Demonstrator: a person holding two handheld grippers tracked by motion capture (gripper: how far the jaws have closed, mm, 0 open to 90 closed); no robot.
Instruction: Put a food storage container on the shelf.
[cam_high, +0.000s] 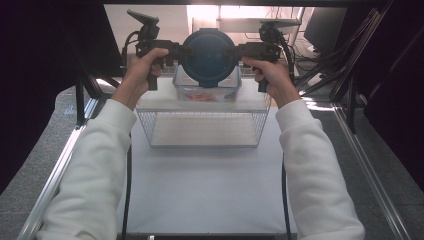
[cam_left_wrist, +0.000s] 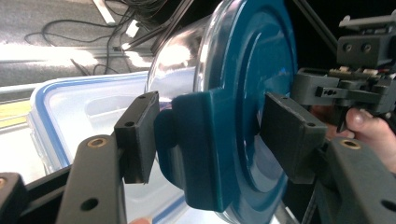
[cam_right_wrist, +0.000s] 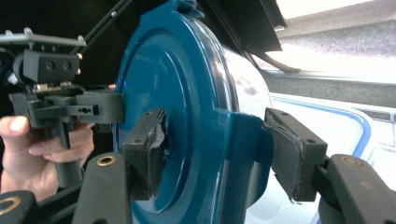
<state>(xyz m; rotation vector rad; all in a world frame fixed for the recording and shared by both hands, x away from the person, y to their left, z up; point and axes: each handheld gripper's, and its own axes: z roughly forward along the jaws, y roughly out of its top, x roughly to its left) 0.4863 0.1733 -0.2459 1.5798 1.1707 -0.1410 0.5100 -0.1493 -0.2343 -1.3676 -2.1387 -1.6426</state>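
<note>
White sleeves (cam_high: 90, 170) reach up the surface (cam_high: 205, 190); the blue-lidded round container (cam_high: 208, 56) hangs on its side above a clear box (cam_high: 206, 92) and wire basket (cam_high: 202, 127), with the left hand-held gripper (cam_high: 176, 50) and right hand-held gripper (cam_high: 239, 50) each pinching a lid tab

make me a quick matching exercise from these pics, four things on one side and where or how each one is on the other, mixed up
Things:
1. round container with blue lid
2. wire basket
3. clear box with blue rim
4. left claw

Places or states:
A. stands on the white table top
B. held up in the air, lid turned toward the person
C. shut on the lid clip at the high view's left
D. sits beyond the basket, below the held container

Pairs: 1-B, 2-A, 3-D, 4-C
</note>
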